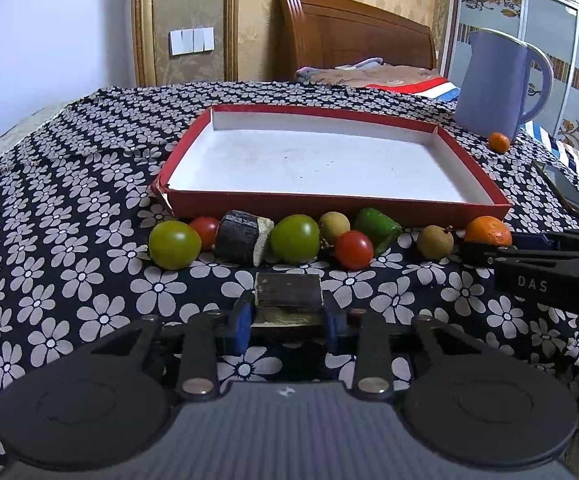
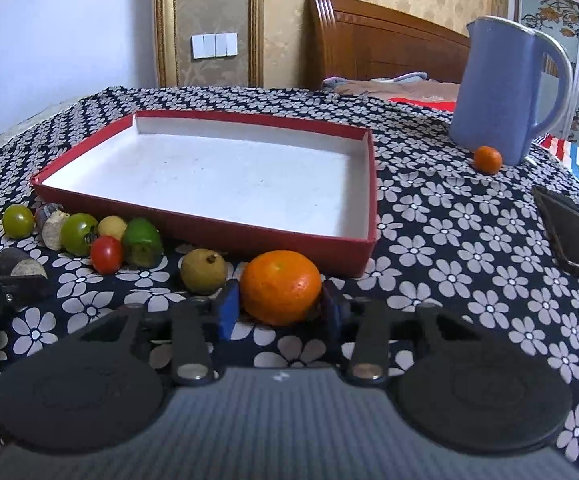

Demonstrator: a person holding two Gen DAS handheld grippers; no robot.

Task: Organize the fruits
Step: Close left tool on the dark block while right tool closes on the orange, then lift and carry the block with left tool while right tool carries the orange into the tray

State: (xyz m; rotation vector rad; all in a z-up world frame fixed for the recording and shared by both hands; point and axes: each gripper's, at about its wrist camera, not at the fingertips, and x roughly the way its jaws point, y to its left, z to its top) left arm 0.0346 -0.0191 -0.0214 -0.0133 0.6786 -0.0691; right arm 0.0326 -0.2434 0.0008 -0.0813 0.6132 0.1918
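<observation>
1. You are in a bedroom, working over a flowered cloth (image 1: pixel 69 264); the red box (image 1: pixel 389 210) sits empty, with the fruits in a row just in front of it.
2. Your left gripper (image 1: pixel 289 312) has its jaws closed on a dark-skinned cut piece (image 1: pixel 288 295) — your right gripper (image 2: pixel 277 306) is clamped on the big orange (image 2: pixel 281 286).
3. Both picks look made, so this is the grasp step. Next, lift each piece clear and carry it over the near wall — without knocking the longan (image 2: pixel 203 271).
</observation>
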